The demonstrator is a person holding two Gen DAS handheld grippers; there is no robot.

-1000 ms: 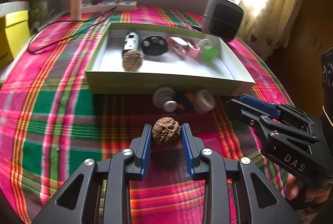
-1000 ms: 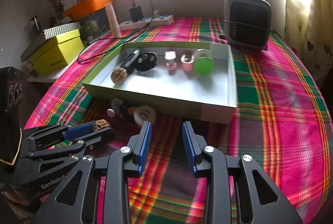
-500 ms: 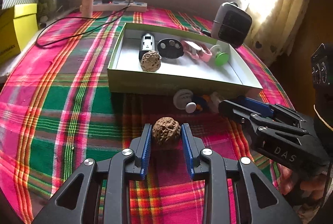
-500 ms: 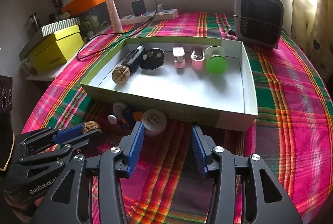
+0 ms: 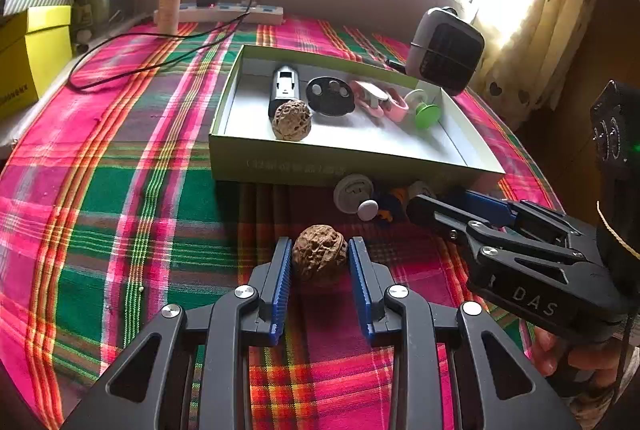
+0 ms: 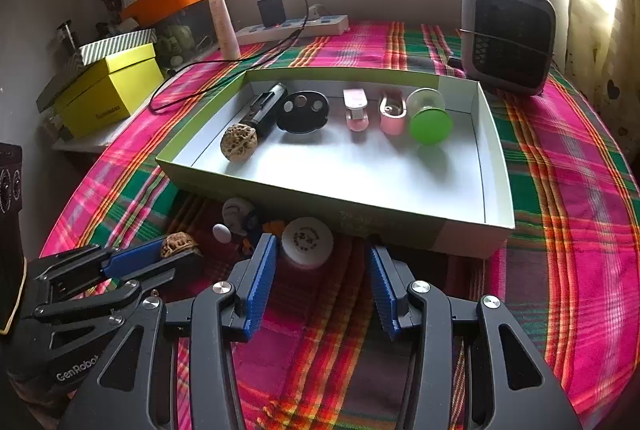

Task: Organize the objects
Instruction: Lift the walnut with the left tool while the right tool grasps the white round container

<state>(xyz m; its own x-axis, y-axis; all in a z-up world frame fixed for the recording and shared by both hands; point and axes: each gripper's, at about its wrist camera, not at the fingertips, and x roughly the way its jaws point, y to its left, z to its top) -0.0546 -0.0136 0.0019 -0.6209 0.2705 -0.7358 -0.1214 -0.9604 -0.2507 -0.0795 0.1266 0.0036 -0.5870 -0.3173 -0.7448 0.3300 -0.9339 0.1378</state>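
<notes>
The left tongs (image 5: pixel 320 262) are closed on a walnut (image 5: pixel 319 259), its blue pads pressing the shell from both sides, above the plaid cloth (image 5: pixel 132 198) on the table and short of the tray (image 5: pixel 280 160). The right tongs (image 6: pixel 323 272) stand open with nothing between the pads; their jaws have just been opening wider. They point at a white round lid (image 6: pixel 307 240) lying on the cloth just before the tray's near wall. To the left of that lid sits a small cluster: a second white disc (image 6: pixel 238 214), a small white oval piece (image 6: pixel 222 233) and some blue and orange bits too small to make out. Inside the tray a second walnut (image 6: pixel 239 142) lies at the left, touching the end of a black cylinder (image 6: pixel 264 108). Along the far side follow a black oval plate (image 6: pixel 303 111), a pink-and-white clip (image 6: pixel 356 110), a pink piece (image 6: pixel 393 116) and a green spool (image 6: pixel 430 118). Behind the tray's right corner a heater (image 6: pixel 506 34) stands on the cloth. A power strip (image 6: pixel 292 28) lies by the far wall, and a yellow box (image 6: pixel 108 90) sits off the left edge.
</notes>
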